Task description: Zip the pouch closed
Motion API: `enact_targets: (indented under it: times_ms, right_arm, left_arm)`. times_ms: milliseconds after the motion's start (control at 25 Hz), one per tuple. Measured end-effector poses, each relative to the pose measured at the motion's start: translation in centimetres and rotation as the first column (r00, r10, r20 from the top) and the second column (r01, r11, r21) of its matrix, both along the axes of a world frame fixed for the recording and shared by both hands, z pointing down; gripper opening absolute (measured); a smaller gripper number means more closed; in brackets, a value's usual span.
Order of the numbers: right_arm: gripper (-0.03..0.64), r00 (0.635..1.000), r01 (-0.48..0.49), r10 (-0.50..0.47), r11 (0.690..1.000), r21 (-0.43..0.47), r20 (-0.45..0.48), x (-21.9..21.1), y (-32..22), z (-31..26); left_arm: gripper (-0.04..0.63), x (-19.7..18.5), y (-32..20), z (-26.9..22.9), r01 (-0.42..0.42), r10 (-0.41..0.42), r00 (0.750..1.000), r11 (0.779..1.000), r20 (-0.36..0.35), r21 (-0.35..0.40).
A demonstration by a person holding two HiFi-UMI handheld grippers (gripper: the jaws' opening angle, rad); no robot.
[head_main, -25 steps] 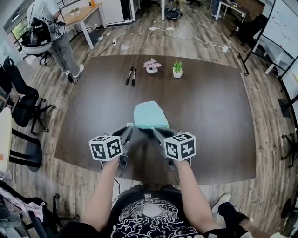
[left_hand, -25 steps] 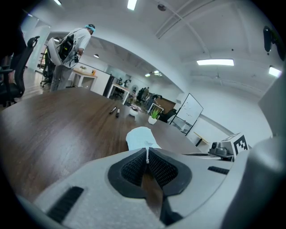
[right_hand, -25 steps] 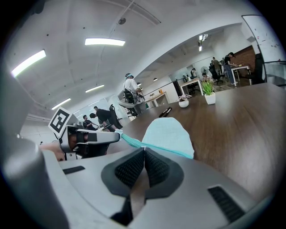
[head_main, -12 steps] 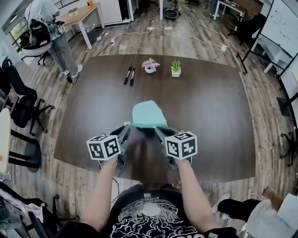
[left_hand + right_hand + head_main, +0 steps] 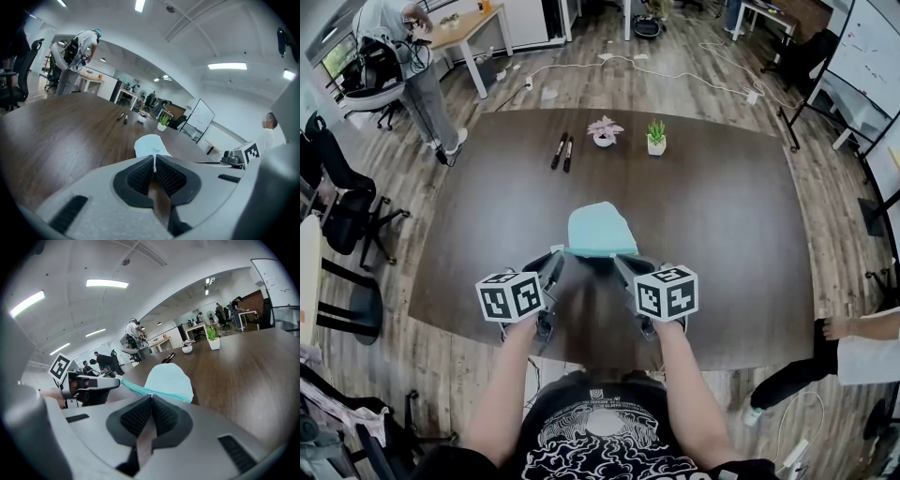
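Note:
A light teal pouch point(image 5: 600, 228) lies on the dark table point(image 5: 722, 216), its zipper point(image 5: 136, 390) along the near edge. My left gripper point(image 5: 553, 265) is at the near left corner. Its jaws are shut on a thin white tab point(image 5: 154, 162) at the zipper's left end, with the pouch point(image 5: 151, 145) just beyond. My right gripper point(image 5: 622, 264) is at the near edge, further right. It is shut at the zipper line, with a small pale piece at its tips point(image 5: 150, 395). In the right gripper view the zipper runs taut from the left gripper point(image 5: 105, 379) across to the right.
Two markers point(image 5: 563, 153), a pink plant pot point(image 5: 605, 133) and a green plant pot point(image 5: 656, 139) stand at the table's far side. A person point(image 5: 408, 56) stands far left by office chairs point(image 5: 342, 202). Another person's leg point(image 5: 848, 342) is on the floor to the right.
Both grippers and the pouch keep their places. A person has walked in on the floor at the lower right.

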State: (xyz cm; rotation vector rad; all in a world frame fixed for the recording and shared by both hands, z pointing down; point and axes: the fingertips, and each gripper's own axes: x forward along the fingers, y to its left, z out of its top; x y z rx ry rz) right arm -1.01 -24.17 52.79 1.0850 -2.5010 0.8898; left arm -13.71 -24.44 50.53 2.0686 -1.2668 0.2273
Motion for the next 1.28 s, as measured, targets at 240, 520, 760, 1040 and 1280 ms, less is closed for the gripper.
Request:
enact_targets:
  times_ms: [240,520,760,1040,1280]
  right_arm:
    - [0.002,1.000,-0.016,0.016,1.000,-0.007,0.000,0.5,-0.1,0.3]
    - [0.002,1.000,-0.028,0.028,1.000,-0.008,-0.007,1.1,-0.3,0.6]
    - [0.002,0.999,-0.033,0.033,0.999,-0.004,-0.011,1.0,-0.2,0.4]
    - [0.002,0.999,-0.038,0.038,0.999,-0.002,-0.018,1.4,-0.3,0.5]
    - [0.002,0.998,-0.055,0.055,0.998,-0.005,-0.023,1.7,-0.4,0.6]
  left_arm:
    - [0.021,-0.4,0.0,0.1,0.009,-0.009,1.000,1.000,-0.001,-0.002]
    - [0.021,-0.4,-0.3,0.2,0.027,-0.027,1.000,1.000,0.010,0.000]
    - [0.021,-0.8,-0.1,0.1,0.035,-0.035,0.999,0.999,0.008,-0.001]
    - [0.021,-0.9,-0.2,0.3,0.045,-0.045,0.999,0.999,0.012,-0.001]
    - [0.021,-1.6,-0.3,0.3,0.058,-0.058,0.998,0.998,0.005,-0.003]
